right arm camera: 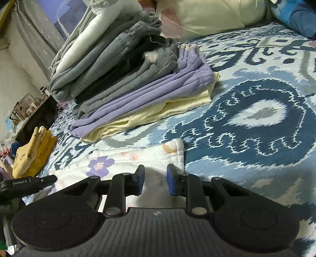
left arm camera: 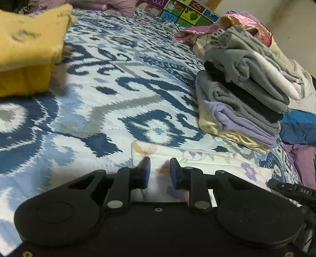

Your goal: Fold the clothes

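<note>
A bed covered by a blue, white and grey patterned bedspread (left arm camera: pixel 122 79) fills the room. A pale plain wall (left arm camera: pixel 286 23) rises behind it. Grey curtains (right arm camera: pixel 33 33) hang at one side, beside a dark cluttered shelf (right arm camera: pixel 33 112). A cream pillow (right arm camera: pixel 213 15) lies at the bed's end.

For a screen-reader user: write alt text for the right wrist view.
The right gripper, jaws slightly apart and holding nothing, hovers over a folded white floral cloth on a blue-and-white patterned bedspread. Behind it stands a stack of folded clothes, grey over lilac over cream.
</note>
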The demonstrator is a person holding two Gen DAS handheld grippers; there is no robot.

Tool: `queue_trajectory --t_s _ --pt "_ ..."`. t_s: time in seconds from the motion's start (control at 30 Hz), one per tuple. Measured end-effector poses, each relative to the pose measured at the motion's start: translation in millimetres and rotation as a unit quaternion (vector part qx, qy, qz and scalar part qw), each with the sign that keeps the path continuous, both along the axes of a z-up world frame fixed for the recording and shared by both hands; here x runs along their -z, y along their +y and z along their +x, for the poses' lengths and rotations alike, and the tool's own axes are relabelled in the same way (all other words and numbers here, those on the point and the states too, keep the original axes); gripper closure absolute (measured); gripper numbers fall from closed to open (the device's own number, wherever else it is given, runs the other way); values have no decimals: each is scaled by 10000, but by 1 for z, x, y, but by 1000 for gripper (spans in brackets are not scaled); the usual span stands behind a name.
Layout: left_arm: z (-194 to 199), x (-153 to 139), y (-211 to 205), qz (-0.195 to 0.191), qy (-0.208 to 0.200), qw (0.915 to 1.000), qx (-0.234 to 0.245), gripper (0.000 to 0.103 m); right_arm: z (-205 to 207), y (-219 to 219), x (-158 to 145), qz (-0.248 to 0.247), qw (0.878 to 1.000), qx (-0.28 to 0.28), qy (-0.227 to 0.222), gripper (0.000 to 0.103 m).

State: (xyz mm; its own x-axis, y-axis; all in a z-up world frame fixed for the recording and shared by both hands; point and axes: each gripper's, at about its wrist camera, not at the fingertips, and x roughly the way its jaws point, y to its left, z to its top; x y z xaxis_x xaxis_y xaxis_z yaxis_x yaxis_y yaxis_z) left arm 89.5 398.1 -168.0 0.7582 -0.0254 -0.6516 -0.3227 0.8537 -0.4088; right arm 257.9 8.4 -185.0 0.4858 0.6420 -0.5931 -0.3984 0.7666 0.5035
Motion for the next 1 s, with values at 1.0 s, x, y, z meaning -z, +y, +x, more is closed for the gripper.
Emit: queue_trajectory --t_s 1.0 --pt "-184 -4 -263 2304 -281 9667 1075 62 -268 -148 -21 -1051 9828 569 -1409 68"
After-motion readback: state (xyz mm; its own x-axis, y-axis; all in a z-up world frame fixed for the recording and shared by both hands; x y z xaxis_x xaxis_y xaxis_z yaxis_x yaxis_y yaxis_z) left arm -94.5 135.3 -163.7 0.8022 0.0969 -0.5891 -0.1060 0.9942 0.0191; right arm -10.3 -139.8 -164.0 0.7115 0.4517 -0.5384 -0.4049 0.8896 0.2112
